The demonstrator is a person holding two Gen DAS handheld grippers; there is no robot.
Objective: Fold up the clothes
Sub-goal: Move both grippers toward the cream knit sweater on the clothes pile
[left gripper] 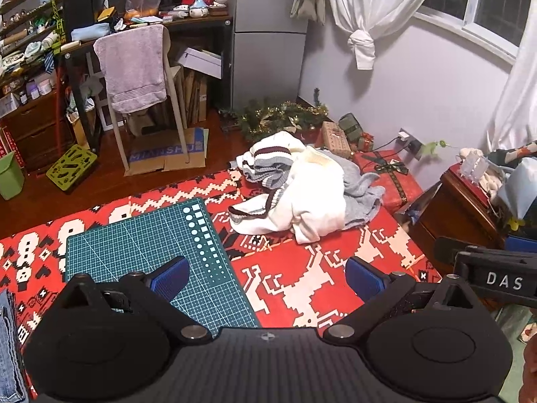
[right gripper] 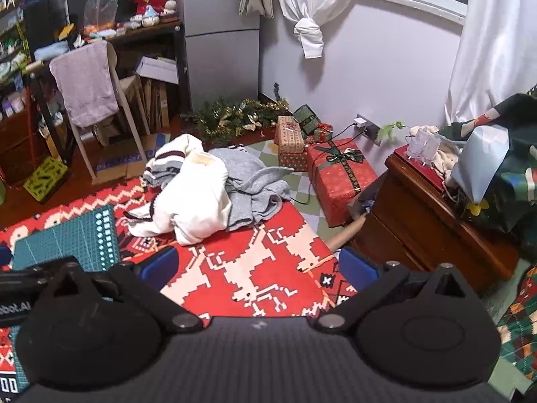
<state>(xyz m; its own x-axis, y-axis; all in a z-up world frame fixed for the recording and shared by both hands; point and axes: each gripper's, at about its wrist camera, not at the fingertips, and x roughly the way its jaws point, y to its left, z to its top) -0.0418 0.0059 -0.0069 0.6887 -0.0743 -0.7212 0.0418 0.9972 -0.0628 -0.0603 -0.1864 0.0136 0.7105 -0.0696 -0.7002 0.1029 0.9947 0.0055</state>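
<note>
Faintly, perhaps "MIANSHU" on flattened cardboard beyond clothes pile.

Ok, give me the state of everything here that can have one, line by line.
Left gripper: open, empty.
Right gripper: open, empty.
White sweater: crumpled, unfolded.
Grey garment: crumpled under the sweater.
Cutting mat: flat, bare.
Towel: draped over the chair.
Curtain: knotted.

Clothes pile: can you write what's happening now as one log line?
stage: before first grasp | left tool: open, empty | right tool: open, empty | clothes pile: crumpled, unfolded, on red blanket | cutting mat: bare
</note>
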